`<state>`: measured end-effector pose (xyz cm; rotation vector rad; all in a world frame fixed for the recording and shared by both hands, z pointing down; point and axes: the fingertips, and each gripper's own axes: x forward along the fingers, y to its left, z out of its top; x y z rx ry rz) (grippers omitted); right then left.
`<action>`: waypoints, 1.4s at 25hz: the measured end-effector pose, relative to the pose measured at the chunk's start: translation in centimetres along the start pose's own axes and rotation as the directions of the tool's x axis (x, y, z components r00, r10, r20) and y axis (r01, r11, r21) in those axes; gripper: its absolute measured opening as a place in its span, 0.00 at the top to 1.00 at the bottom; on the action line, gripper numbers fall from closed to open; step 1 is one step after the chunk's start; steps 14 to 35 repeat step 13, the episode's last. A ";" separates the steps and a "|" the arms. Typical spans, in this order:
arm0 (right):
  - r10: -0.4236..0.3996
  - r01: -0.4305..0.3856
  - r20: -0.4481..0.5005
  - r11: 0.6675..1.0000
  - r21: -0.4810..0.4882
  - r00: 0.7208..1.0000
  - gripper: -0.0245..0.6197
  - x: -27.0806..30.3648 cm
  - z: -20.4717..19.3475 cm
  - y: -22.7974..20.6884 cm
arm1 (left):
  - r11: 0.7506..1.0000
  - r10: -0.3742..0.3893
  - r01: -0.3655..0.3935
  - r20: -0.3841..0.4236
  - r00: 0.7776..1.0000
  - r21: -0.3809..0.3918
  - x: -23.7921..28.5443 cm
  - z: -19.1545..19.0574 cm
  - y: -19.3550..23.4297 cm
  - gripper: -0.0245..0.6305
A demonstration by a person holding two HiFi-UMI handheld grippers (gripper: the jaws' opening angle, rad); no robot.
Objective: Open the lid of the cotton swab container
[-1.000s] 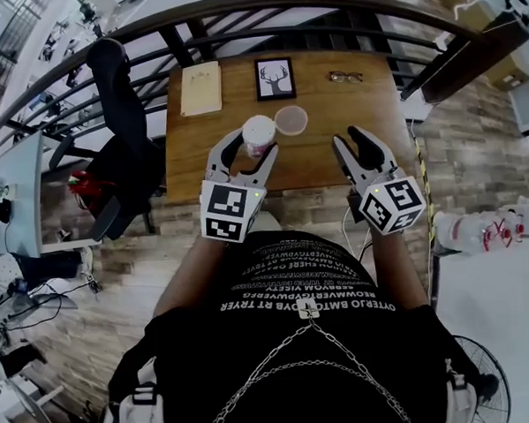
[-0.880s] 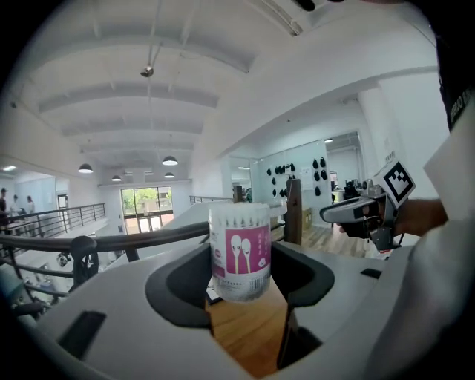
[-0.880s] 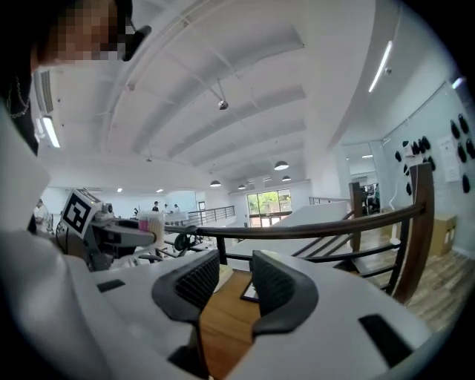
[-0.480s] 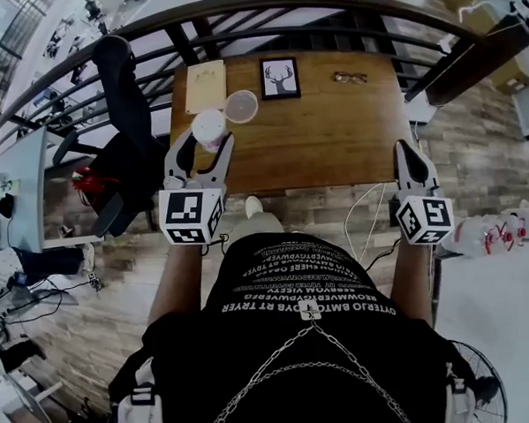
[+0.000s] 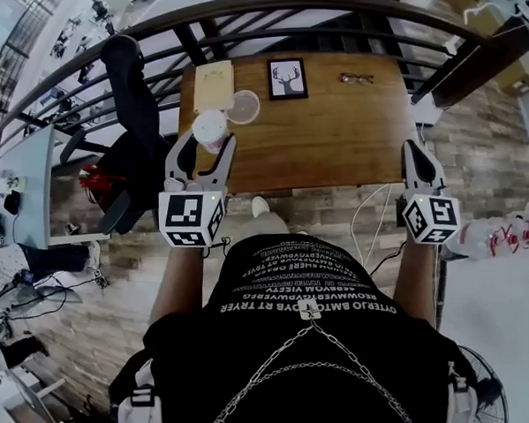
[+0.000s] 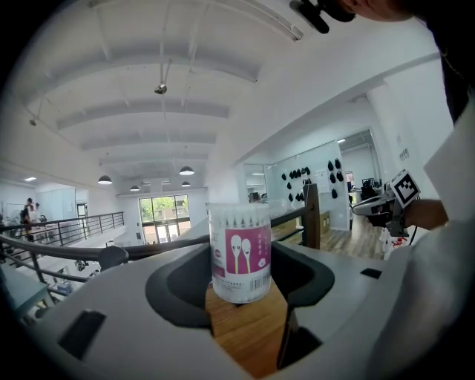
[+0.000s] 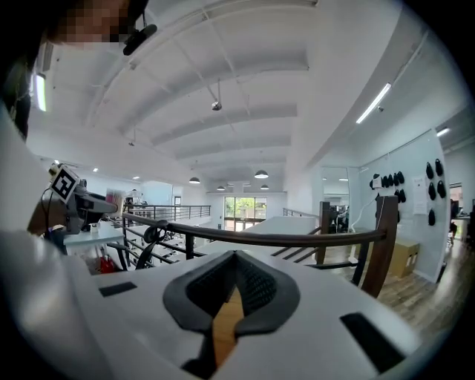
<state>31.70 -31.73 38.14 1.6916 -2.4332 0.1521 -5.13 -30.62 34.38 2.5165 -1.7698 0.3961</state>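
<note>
The cotton swab container (image 5: 210,128), a clear tub with a pink label (image 6: 240,252), stands near the left end of the wooden table (image 5: 332,141). My left gripper (image 5: 208,144) (image 6: 241,280) is closed round its sides, with the dark pads against the tub. The tub's top shows packed swab tips. A round translucent lid (image 5: 242,106) lies right beside it, further back; I cannot tell if it is attached. My right gripper (image 5: 418,152) (image 7: 236,282) is shut on nothing at the table's right front corner.
At the back of the table lie a pale notebook (image 5: 213,85), a framed deer picture (image 5: 288,78) and a pair of glasses (image 5: 357,78). A black chair (image 5: 131,107) stands left of the table. A curved railing (image 5: 280,2) runs behind it.
My left gripper has carried the container from the table's middle to its left end, the lid staying beside it. My right gripper has shut and drawn back to the right corner.
</note>
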 end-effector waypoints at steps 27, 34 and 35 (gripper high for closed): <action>0.059 -0.059 -0.023 0.998 -0.002 0.998 0.94 2.4 -0.8 2.4 | 1.000 0.023 -0.023 0.036 0.999 0.007 -0.1 -1.3 0.6 0.56; 0.059 -0.059 -0.023 0.998 -0.002 0.998 0.94 2.4 -0.8 2.4 | 1.000 0.023 -0.023 0.036 0.999 0.007 -0.1 -1.3 0.6 0.56; 0.059 -0.059 -0.023 0.998 -0.002 0.998 0.94 2.4 -0.8 2.4 | 1.000 0.023 -0.023 0.036 0.999 0.007 -0.1 -1.3 0.6 0.56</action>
